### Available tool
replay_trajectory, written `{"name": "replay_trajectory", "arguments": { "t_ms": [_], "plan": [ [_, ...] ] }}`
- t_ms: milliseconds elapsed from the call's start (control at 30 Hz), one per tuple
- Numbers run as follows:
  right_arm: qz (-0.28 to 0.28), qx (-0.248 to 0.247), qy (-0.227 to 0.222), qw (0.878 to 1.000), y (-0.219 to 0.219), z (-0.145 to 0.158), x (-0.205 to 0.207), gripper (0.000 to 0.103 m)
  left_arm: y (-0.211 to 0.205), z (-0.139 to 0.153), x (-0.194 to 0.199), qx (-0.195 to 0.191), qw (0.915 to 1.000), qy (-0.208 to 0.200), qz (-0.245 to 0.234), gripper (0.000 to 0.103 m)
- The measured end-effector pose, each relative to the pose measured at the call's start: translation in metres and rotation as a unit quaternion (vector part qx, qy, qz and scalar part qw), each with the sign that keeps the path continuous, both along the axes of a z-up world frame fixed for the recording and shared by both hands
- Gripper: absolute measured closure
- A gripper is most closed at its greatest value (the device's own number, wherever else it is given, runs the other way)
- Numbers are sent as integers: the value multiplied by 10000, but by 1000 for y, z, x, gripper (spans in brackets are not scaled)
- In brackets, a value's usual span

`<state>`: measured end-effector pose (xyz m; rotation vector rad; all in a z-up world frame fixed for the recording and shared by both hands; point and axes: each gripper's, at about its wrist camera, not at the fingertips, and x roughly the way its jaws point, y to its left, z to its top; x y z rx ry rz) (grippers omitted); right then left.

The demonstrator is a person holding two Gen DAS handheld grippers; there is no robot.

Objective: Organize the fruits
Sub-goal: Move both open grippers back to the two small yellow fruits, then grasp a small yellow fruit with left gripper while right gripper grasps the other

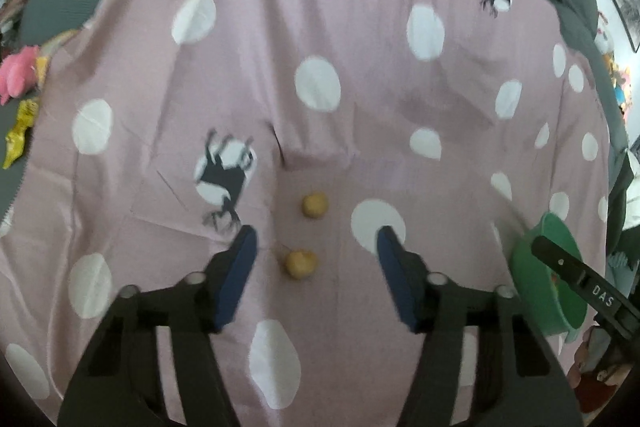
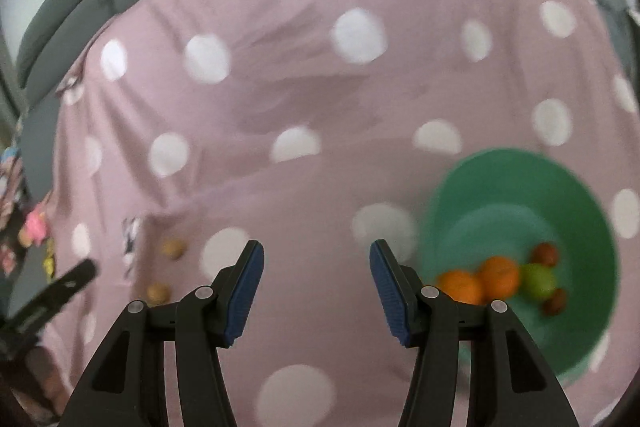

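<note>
Pink cloth with big white dots covers the whole surface, and grey cushions sit behind it. Two small tan round fruits lie on the cloth. The near fruit sits between the spread fingers of the left gripper, but nothing touches it. The far fruit lies just past it. A green bowl sits on the cloth off to the right. Inside it are two oranges, a green fruit and two small reddish-brown fruits, all bunched together. The right gripper hangs above the cloth just left of the bowl, its fingers spread wide and holding nothing. A pink soft toy lies at the far left.
</note>
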<state>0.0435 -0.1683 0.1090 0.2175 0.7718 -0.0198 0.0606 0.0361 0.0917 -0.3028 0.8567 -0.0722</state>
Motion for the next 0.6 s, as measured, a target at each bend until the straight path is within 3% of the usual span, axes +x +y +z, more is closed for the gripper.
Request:
{"name": "replay_trajectory", "arguments": {
  "t_ms": [200, 267, 433, 600],
  "plan": [
    [302, -66, 244, 9992, 23, -12, 6, 47, -5, -34, 21, -107, 9976, 545, -401, 77],
    [337, -128, 295, 9989, 25, -14, 6, 47, 1, -46, 29, -195, 9961, 835, -231, 78],
    [359, -146, 308, 9988, 26, -14, 6, 47, 4, -54, 34, -282, 9946, 966, -239, 77],
    [376, -209, 348, 9985, 27, -17, 6, 47, -4, -63, 40, -100, 9938, 1053, -332, 77]
  ]
}}
